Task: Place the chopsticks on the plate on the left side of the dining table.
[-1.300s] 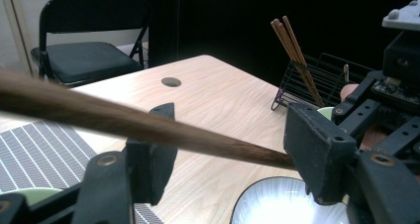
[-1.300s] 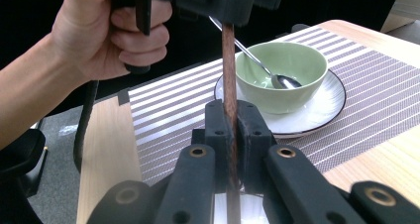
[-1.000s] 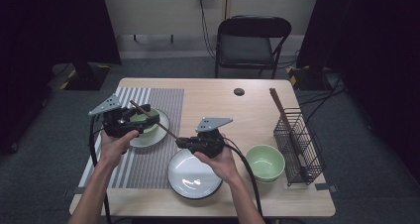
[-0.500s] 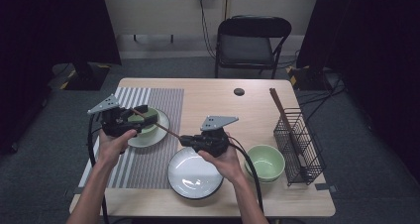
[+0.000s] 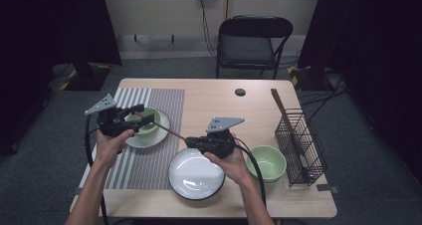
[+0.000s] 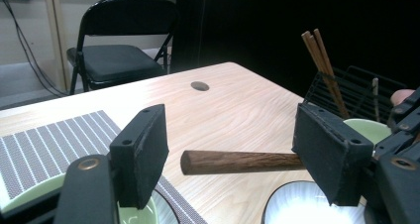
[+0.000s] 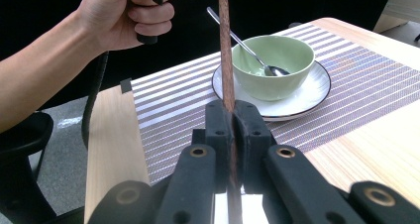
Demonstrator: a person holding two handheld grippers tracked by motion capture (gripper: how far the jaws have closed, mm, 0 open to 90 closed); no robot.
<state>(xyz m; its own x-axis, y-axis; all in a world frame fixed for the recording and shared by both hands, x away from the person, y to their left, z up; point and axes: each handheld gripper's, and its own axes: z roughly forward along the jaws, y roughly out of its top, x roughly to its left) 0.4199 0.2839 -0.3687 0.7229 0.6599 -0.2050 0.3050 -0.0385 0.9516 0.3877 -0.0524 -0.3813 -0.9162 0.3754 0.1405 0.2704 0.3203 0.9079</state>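
**Dark wooden chopstick passes between two grippers**

Brown, round and smooth, the dark wooden chopstick [image 5: 166,131] lies almost level in the air at the centre of the high view, above the edge of the grey striped woven placemat [image 5: 149,150]. The right gripper [image 5: 191,141] has its black padded jaws pressed tight on one end of the stick; in the right gripper view the stick [image 7: 226,45] rises straight up from the closed pads.

The left gripper [image 5: 142,113], at the left of the high view, stands with its jaws wide. They have just been opening. In the left gripper view the blunt end of the stick [image 6: 237,162] lies between the two flat black pads [image 6: 141,154], and I cannot tell if it touches the right one.

Under the left gripper sits a glossy pale green ceramic bowl [image 7: 273,65] with a metal spoon [image 7: 245,43], on a round white saucer [image 7: 302,97].
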